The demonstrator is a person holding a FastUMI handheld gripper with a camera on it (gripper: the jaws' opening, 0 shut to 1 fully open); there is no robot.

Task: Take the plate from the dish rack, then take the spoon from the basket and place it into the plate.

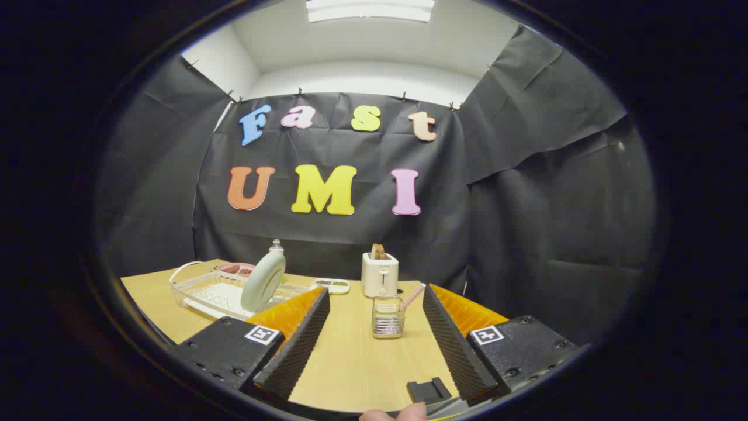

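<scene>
A pale green plate [264,282] stands on edge in the clear dish rack [201,292], to the left of and just beyond my left finger. A small wire basket [388,317] stands on the wooden table between my fingers and a little ahead of them, with a pink-handled spoon [412,296] leaning out of it to the right. My gripper [374,295] is open, its fingers wide apart and holding nothing.
A white toaster [380,273] with bread in it stands beyond the basket. A small dish [333,285] lies left of it. A soap bottle [276,247] and a pink bowl [235,269] sit behind the rack. A small black block [428,390] lies near the table's front edge.
</scene>
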